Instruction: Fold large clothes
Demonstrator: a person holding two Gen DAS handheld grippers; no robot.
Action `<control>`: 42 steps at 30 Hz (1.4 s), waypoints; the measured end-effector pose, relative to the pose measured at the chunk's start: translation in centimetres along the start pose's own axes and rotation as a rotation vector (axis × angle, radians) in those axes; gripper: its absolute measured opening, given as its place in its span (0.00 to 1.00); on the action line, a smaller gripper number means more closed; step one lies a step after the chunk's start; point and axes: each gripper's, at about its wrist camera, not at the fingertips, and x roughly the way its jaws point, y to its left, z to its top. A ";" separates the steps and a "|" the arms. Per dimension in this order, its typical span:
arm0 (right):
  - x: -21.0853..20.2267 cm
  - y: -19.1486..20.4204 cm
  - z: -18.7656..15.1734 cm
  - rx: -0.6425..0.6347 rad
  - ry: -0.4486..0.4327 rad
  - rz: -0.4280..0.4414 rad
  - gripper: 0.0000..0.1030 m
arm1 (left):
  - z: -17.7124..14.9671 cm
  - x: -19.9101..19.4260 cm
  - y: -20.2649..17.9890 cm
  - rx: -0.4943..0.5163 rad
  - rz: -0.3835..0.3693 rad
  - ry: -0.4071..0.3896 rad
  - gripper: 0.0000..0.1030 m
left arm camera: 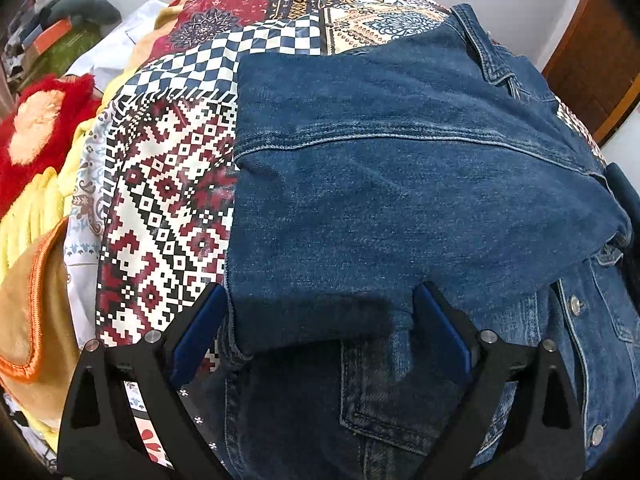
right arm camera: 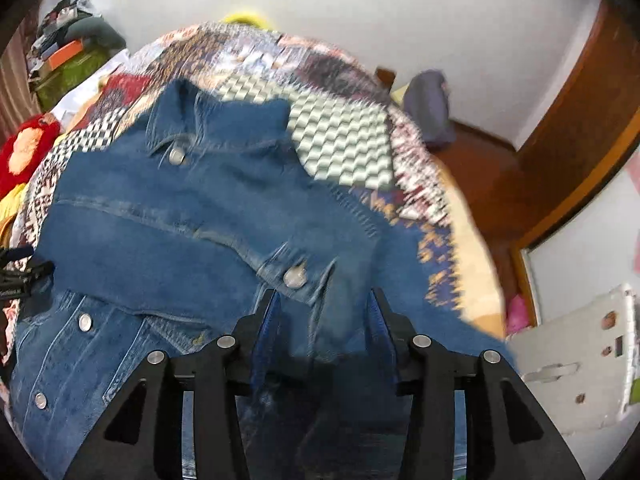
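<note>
Patterned bedspread (left arm camera: 168, 184) covers the bed; on it lies a denim jacket (left arm camera: 400, 184), partly folded. Left claw (left arm camera: 320, 320) and right claw (right arm camera: 324, 320) both stand apart over the denim.

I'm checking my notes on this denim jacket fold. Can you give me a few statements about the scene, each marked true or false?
1. The denim jacket lies on a patterned bedspread. True.
2. The left tool is clamped shut on a sock. False: its fingers stand apart, over the denim.
3. A red fluffy item lies to the left of the bedspread. True.
4. The jacket's buttons are black plastic. False: they are silvery metal.
5. The right tool has denim between its fingers. True.
</note>
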 end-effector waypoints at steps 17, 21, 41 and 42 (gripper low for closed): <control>5.5 12.4 2.8 -0.186 0.110 0.263 0.40 | 5.3 -4.0 -6.9 0.126 0.011 -0.159 0.92; 8.3 12.6 1.4 -0.238 0.157 0.202 0.51 | 5.0 -2.1 -8.9 0.178 0.022 -0.116 0.92; -4.5 2.2 2.0 0.019 -0.135 0.209 0.95 | 1.1 -7.3 -12.9 0.320 0.092 -0.156 0.93; -5.7 1.1 1.8 0.044 -0.155 0.203 0.95 | 1.1 -7.9 -13.1 0.320 0.087 -0.168 0.93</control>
